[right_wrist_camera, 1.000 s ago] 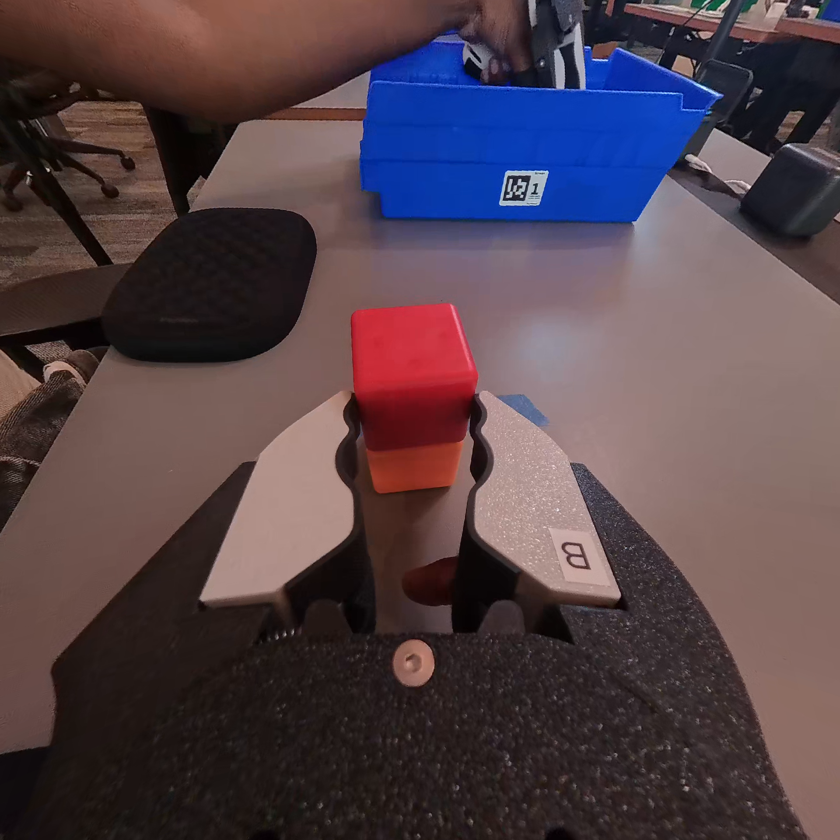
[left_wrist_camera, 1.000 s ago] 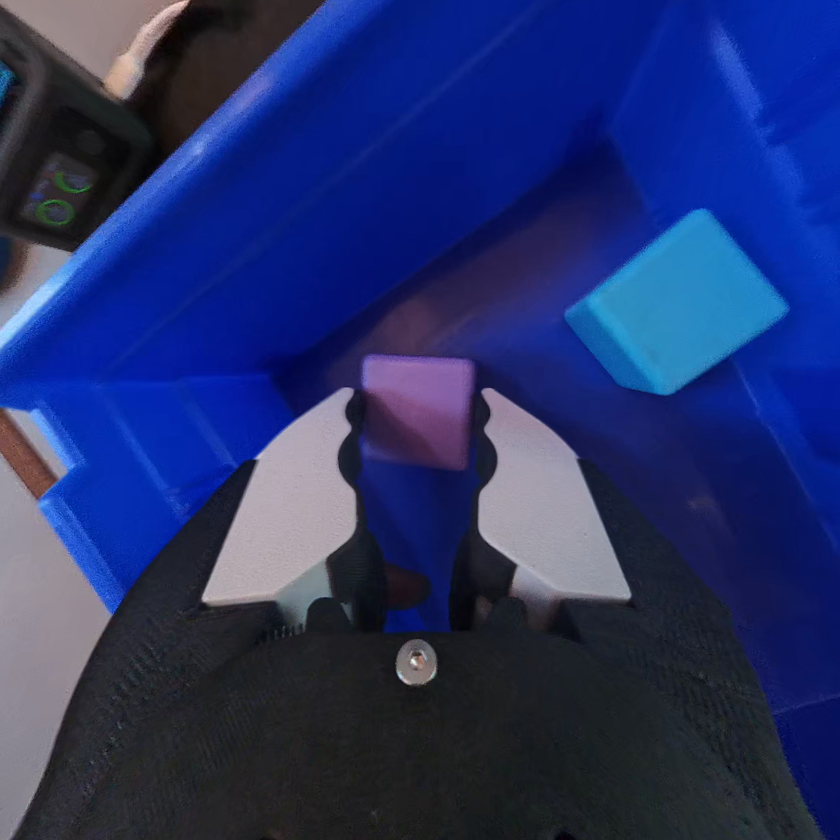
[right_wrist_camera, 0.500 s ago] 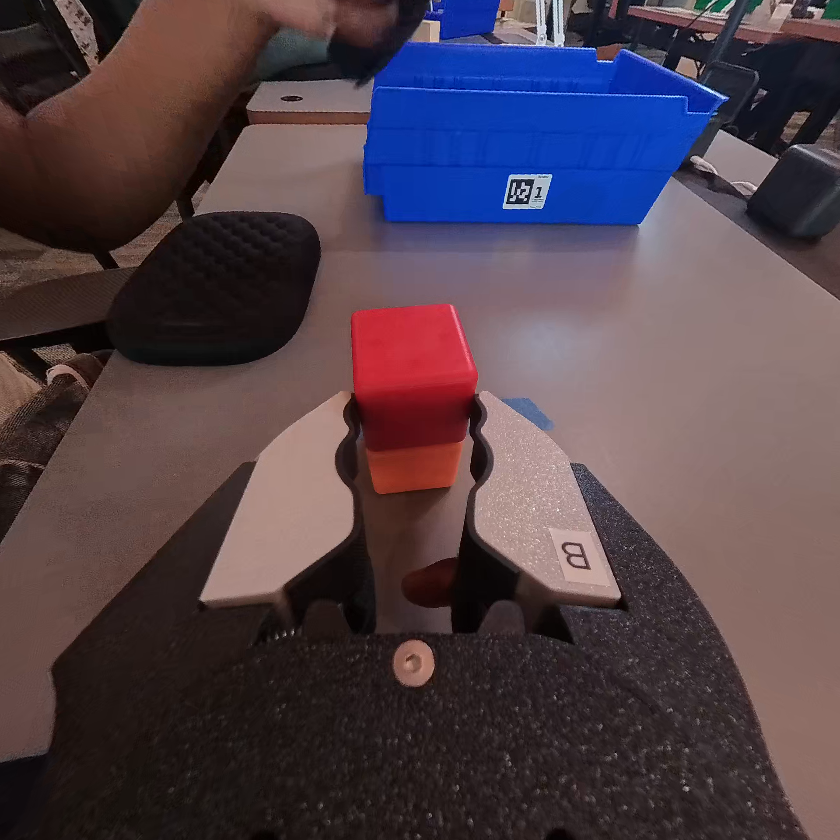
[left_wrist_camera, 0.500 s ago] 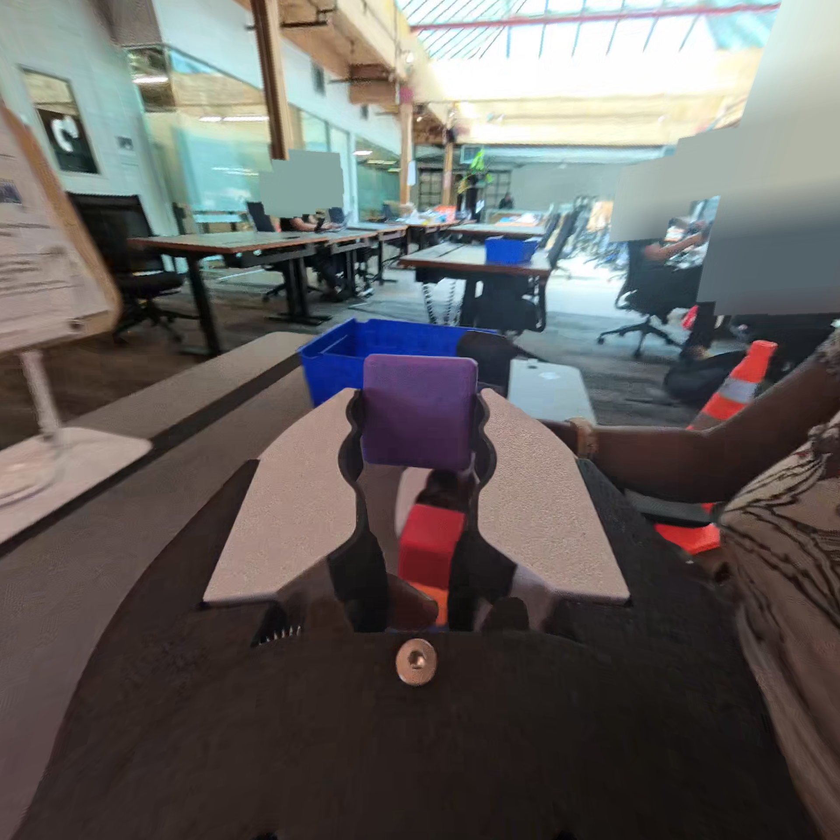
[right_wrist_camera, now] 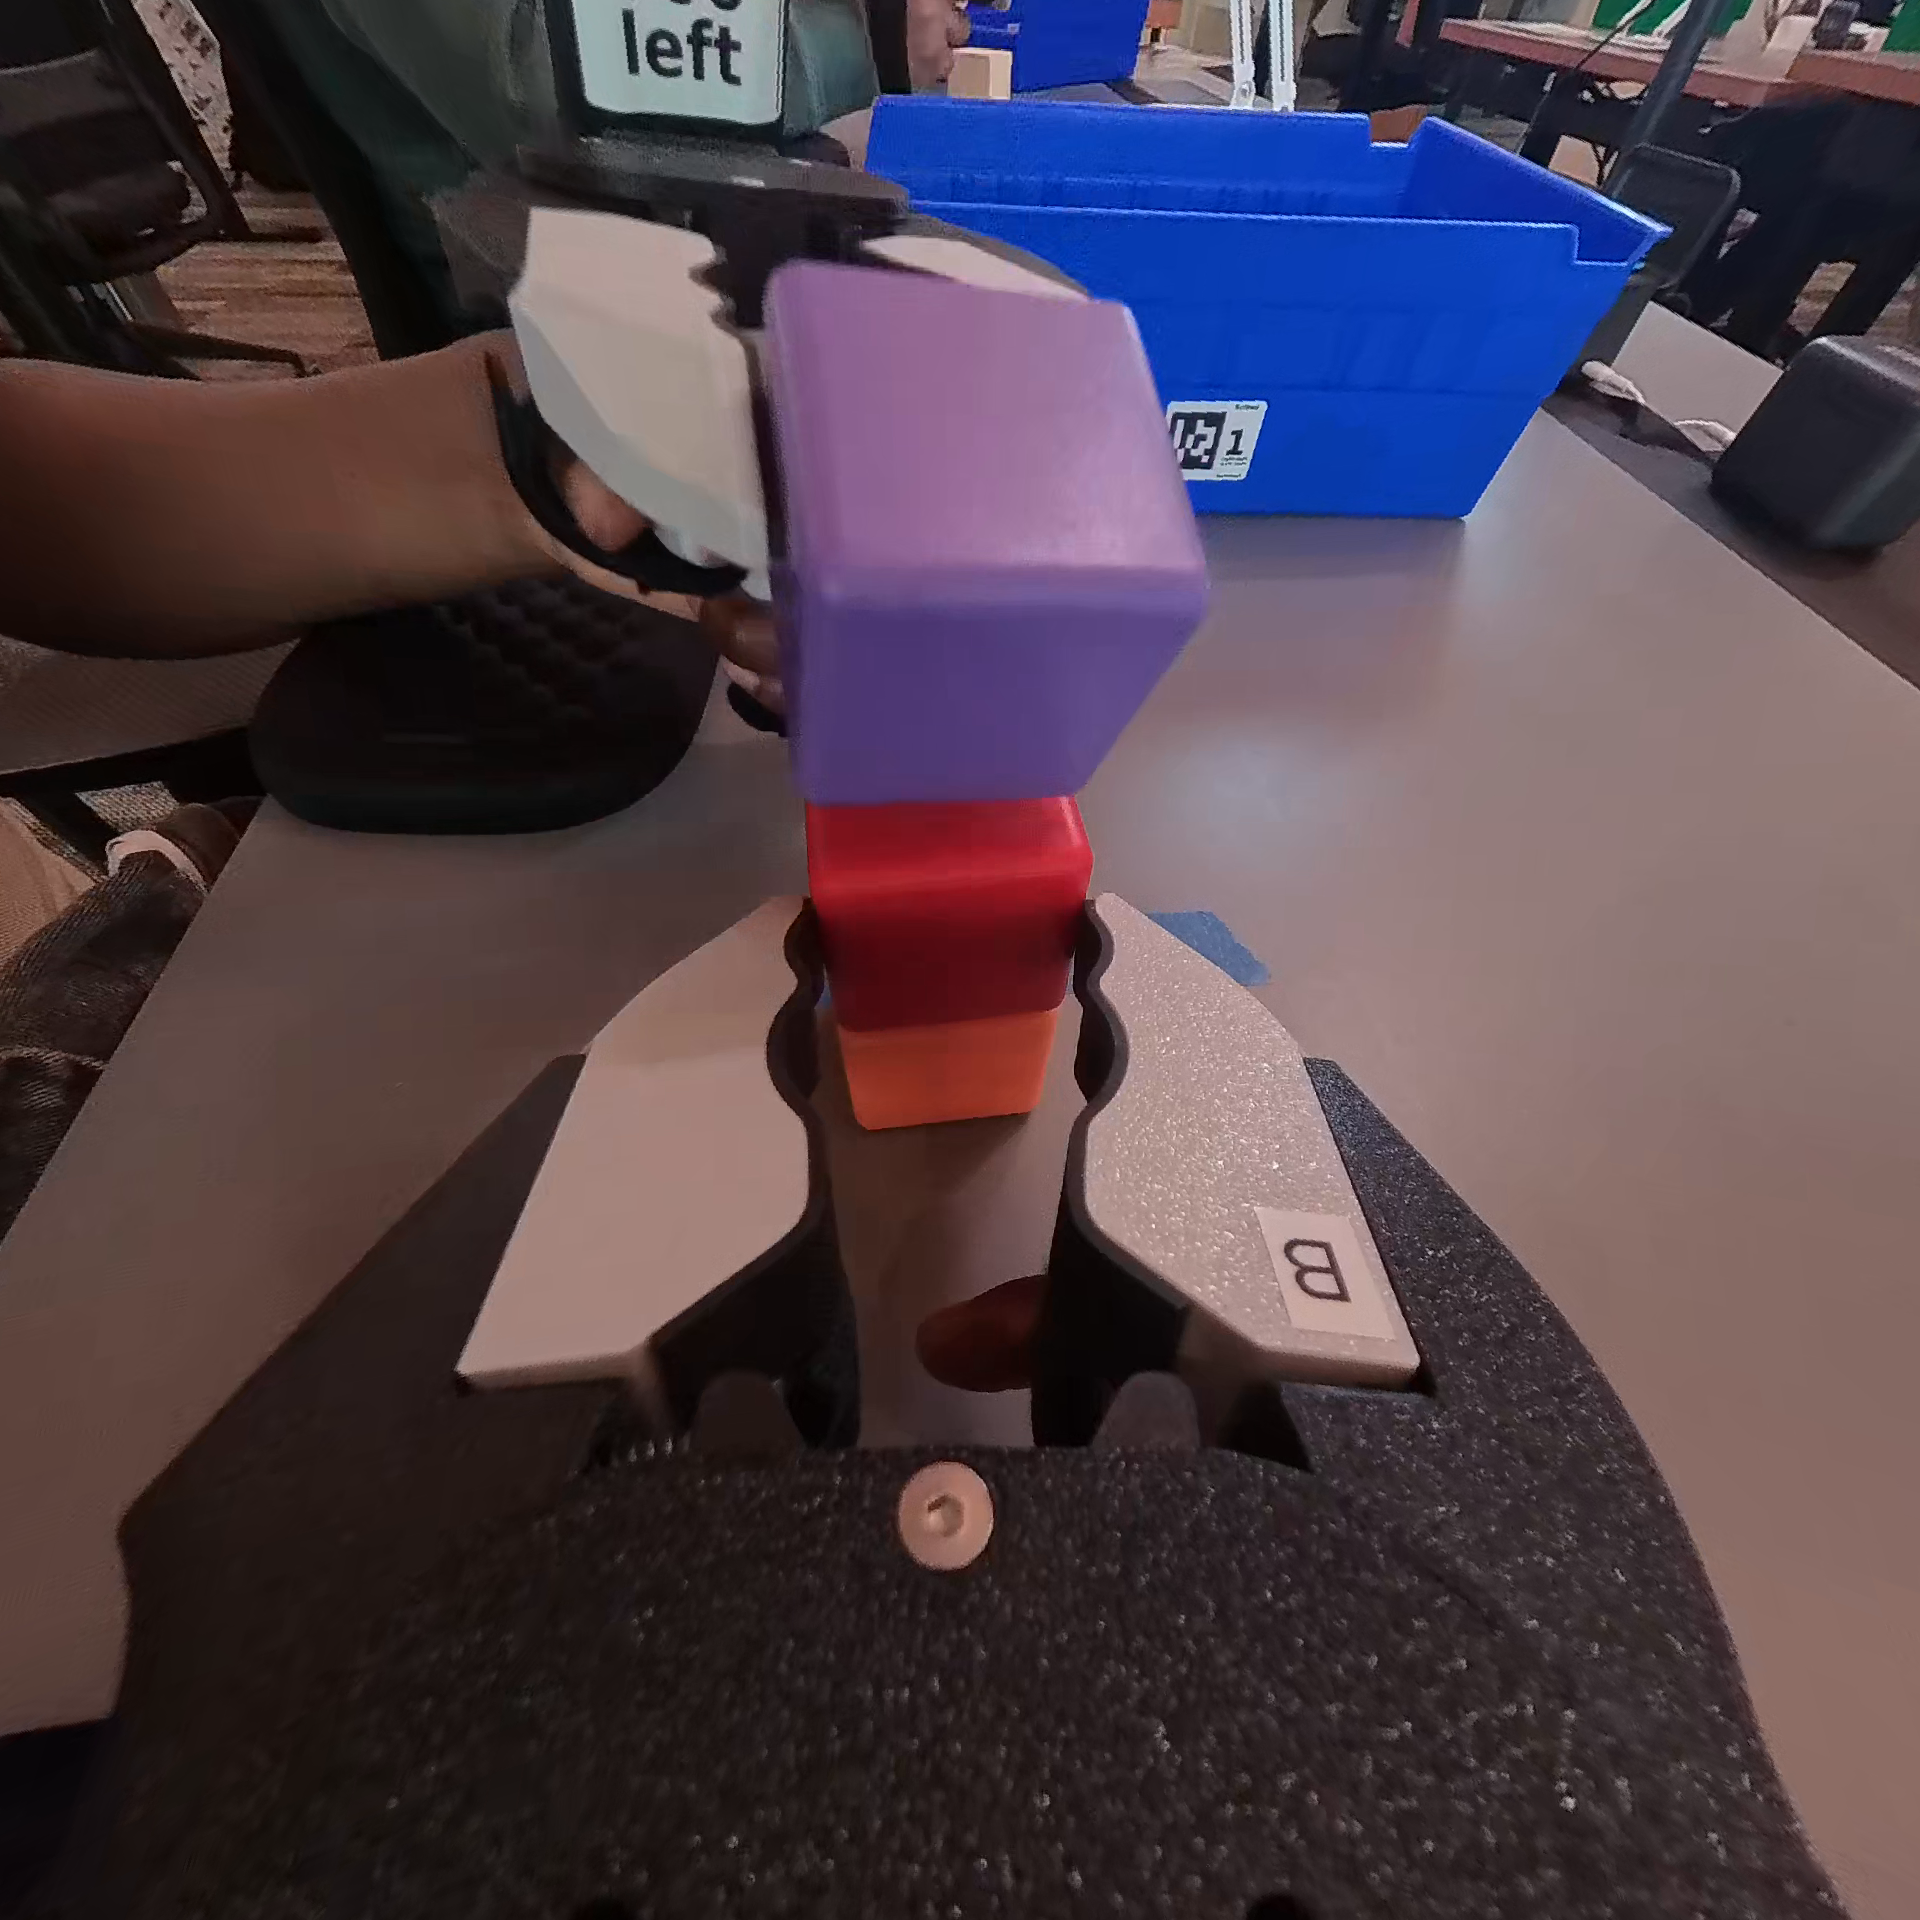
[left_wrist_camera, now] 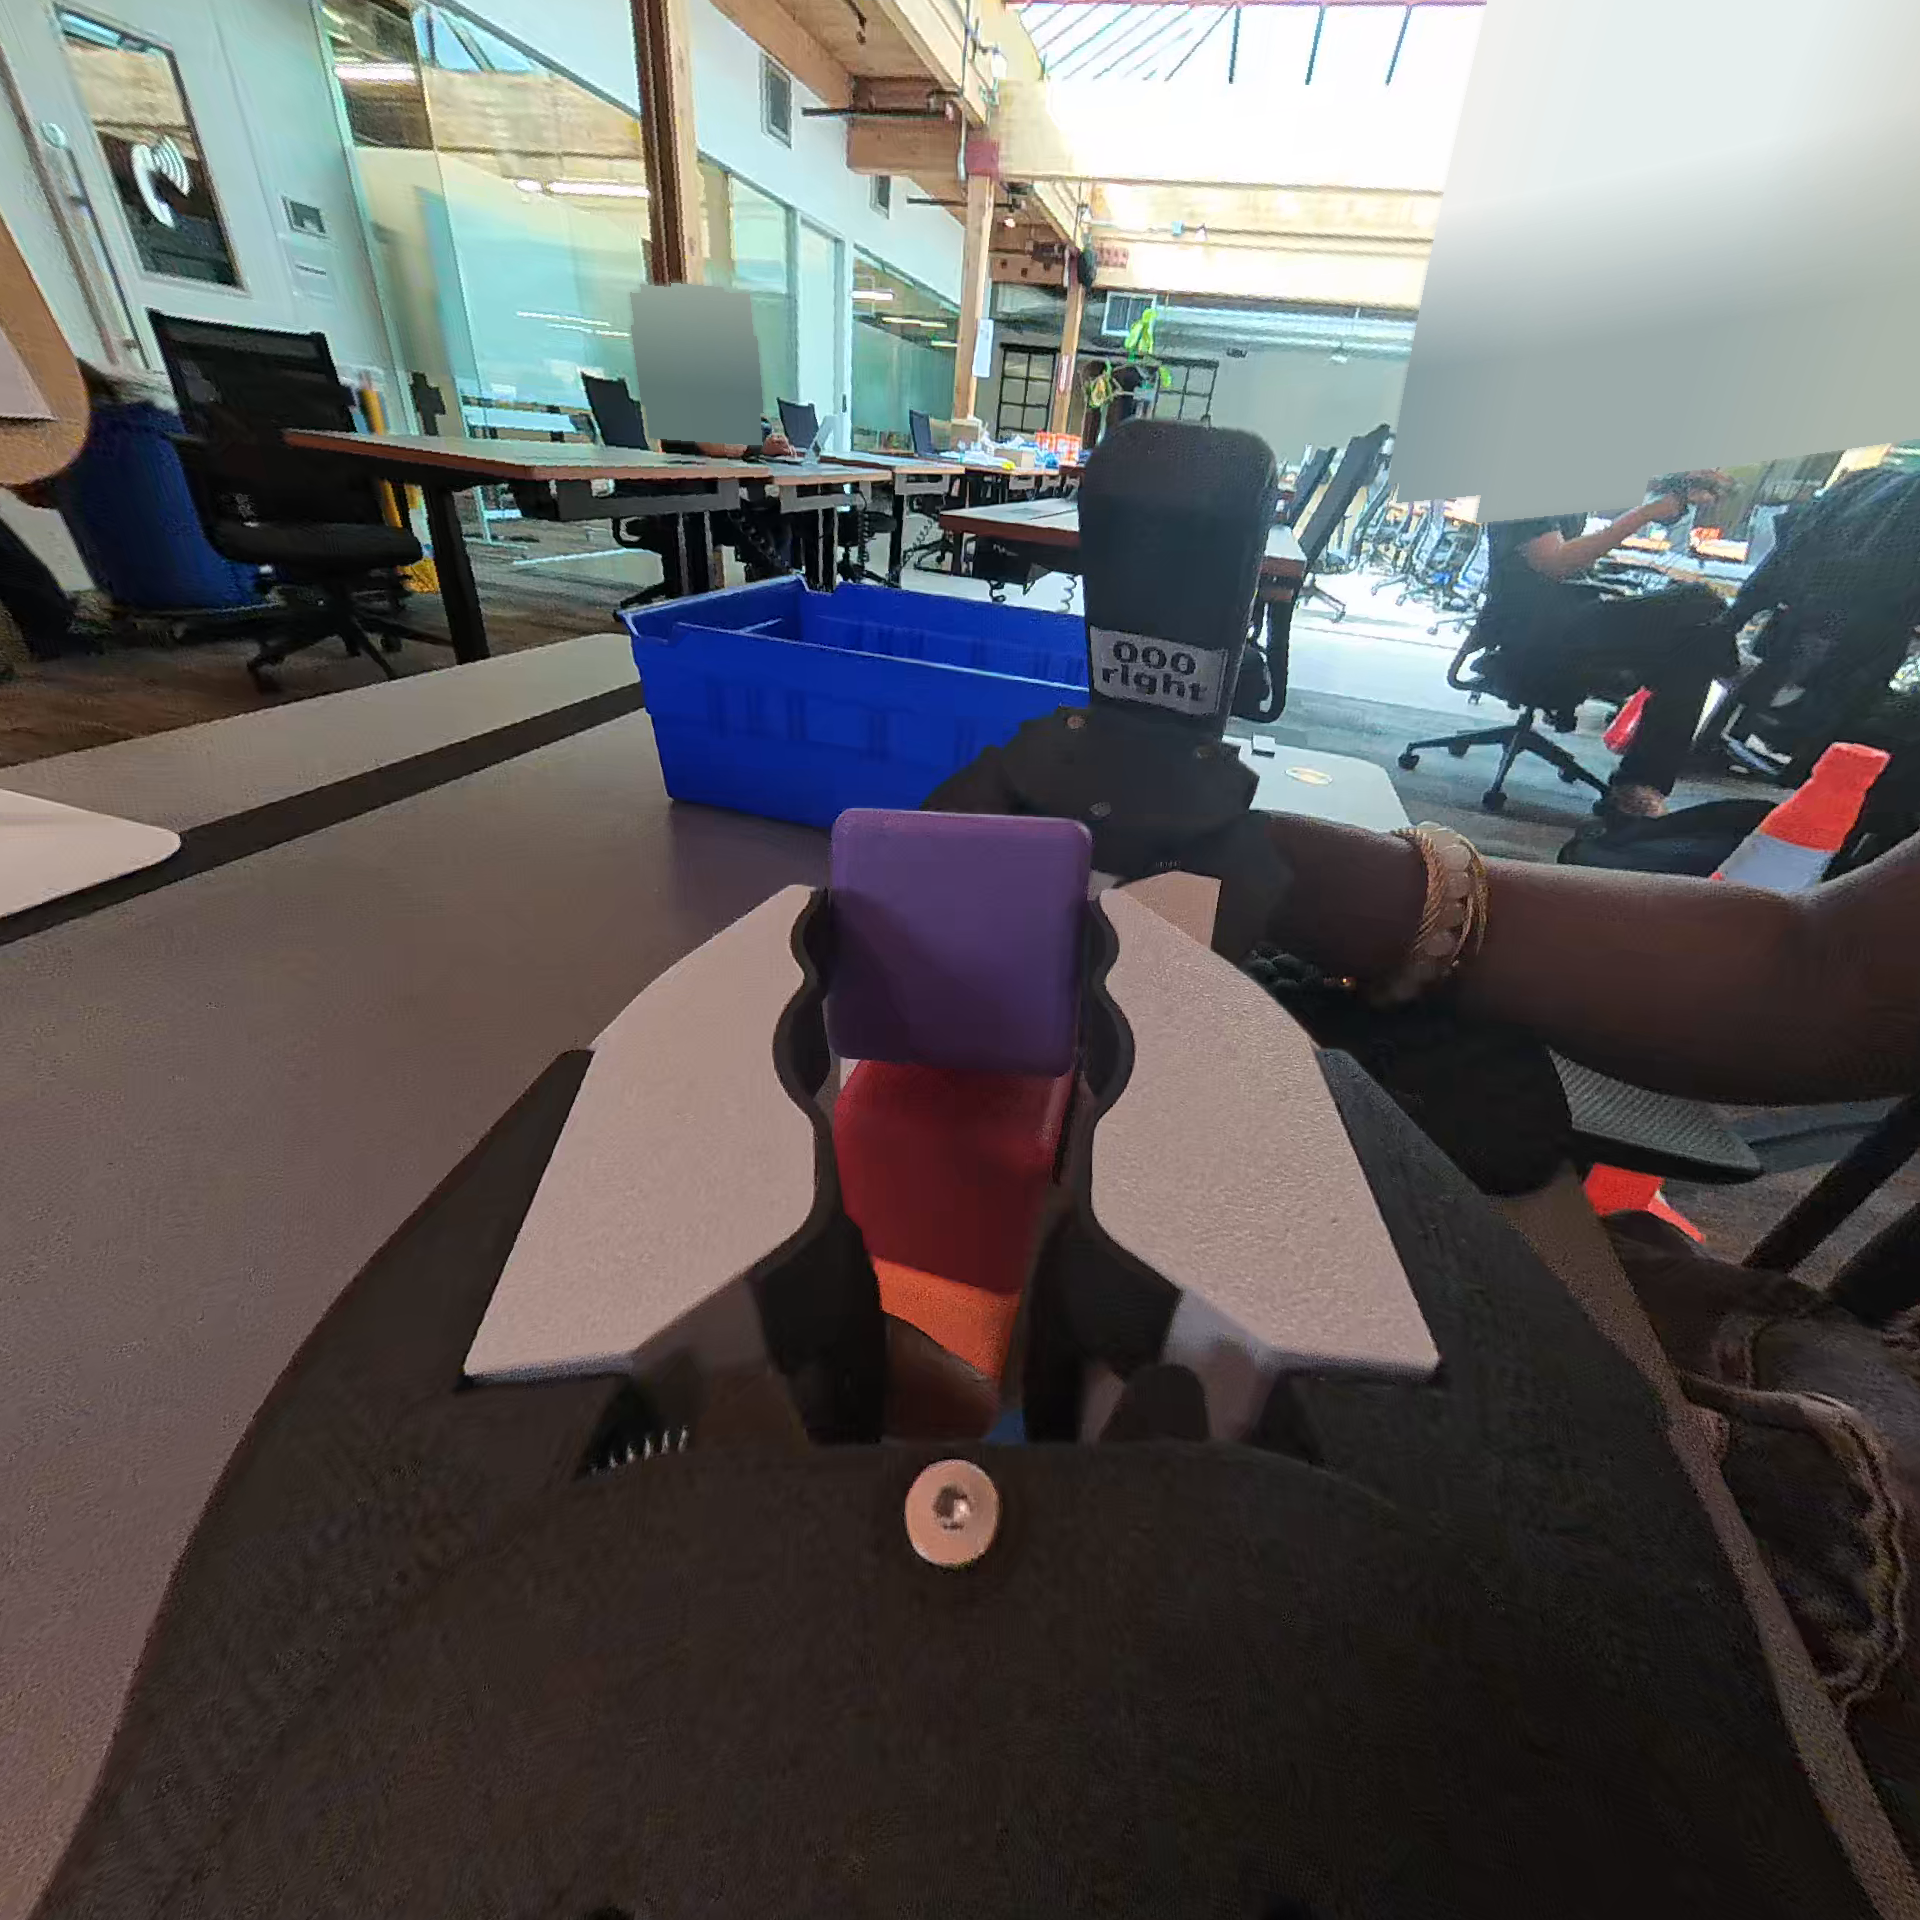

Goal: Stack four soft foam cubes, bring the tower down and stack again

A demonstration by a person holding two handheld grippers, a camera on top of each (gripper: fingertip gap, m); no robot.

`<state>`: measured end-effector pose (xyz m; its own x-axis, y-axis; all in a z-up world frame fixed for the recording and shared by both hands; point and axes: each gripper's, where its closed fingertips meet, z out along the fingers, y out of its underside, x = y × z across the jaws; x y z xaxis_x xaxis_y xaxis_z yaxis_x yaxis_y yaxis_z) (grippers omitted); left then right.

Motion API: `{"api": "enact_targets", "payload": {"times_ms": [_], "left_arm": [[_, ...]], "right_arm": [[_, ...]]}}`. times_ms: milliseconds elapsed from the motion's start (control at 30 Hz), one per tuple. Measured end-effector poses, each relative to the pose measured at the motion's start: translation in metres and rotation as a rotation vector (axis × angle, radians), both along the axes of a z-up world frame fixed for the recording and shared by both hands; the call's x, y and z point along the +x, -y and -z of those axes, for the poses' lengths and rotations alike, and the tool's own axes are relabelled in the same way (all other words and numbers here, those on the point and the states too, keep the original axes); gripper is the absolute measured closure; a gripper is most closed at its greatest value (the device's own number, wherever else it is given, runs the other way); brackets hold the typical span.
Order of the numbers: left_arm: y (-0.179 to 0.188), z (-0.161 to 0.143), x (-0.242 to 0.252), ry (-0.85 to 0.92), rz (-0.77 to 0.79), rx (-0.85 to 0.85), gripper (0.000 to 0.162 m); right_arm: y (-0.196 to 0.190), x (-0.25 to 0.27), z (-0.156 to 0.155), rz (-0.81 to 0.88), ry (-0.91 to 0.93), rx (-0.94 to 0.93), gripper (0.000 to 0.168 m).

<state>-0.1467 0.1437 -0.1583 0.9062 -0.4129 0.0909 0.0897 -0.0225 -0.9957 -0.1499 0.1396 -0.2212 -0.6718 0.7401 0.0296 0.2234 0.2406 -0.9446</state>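
Note:
My left gripper [left_wrist_camera: 956, 935] is shut on a purple foam cube [left_wrist_camera: 956, 956]. It holds the cube right over a red cube [left_wrist_camera: 951, 1164] that sits on an orange cube [left_wrist_camera: 951, 1320]. In the right wrist view the purple cube [right_wrist_camera: 966, 540] is slightly tilted at the red cube's top. I cannot tell whether they touch. The left gripper's white fingers [right_wrist_camera: 644, 384] come in from the left. My right gripper [right_wrist_camera: 945, 935] is shut on the red cube [right_wrist_camera: 945, 904], which rests on the orange cube [right_wrist_camera: 945, 1070] on the grey table [right_wrist_camera: 1455, 831].
A blue bin [right_wrist_camera: 1351, 312] stands at the back of the table, also in the left wrist view [left_wrist_camera: 831, 707]. A black pad [right_wrist_camera: 468, 717] lies on the left and a dark box [right_wrist_camera: 1829, 457] at the right edge. Blue tape [right_wrist_camera: 1205, 935] marks the table beside the stack. My right fingertips sit around 6 cm from my left ones.
My left gripper lifted the purple cube out of the blue bin and carried it over to the top of the red cube. My right gripper stayed shut on the red cube.

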Motion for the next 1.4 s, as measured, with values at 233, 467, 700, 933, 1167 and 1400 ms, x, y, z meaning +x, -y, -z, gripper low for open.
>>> {"api": "enact_targets", "payload": {"times_ms": [233,467,700,933,1167,1400], "left_arm": [[0.003,0.012,-0.001,-0.036,0.02,-0.043,0.116],[0.005,0.015,0.0,-0.069,0.049,-0.052,0.116],[0.004,0.017,0.001,-0.111,0.137,-0.094,0.116],[0.005,0.018,0.0,-0.129,0.14,-0.098,0.116],[0.006,0.018,0.0,-0.125,0.159,-0.118,0.116],[0.006,0.019,0.001,-0.139,0.2,-0.144,0.116]], "right_arm": [[0.0,0.0,0.0,-0.003,0.008,-0.014,0.121],[0.0,0.0,0.0,-0.007,0.007,-0.018,0.121],[-0.001,0.0,0.0,-0.006,0.007,-0.012,0.121],[0.0,0.0,0.001,-0.007,0.008,-0.01,0.121],[0.0,0.001,0.001,-0.005,0.009,-0.01,0.121],[0.0,0.001,0.001,-0.002,0.009,-0.006,0.121]]}}
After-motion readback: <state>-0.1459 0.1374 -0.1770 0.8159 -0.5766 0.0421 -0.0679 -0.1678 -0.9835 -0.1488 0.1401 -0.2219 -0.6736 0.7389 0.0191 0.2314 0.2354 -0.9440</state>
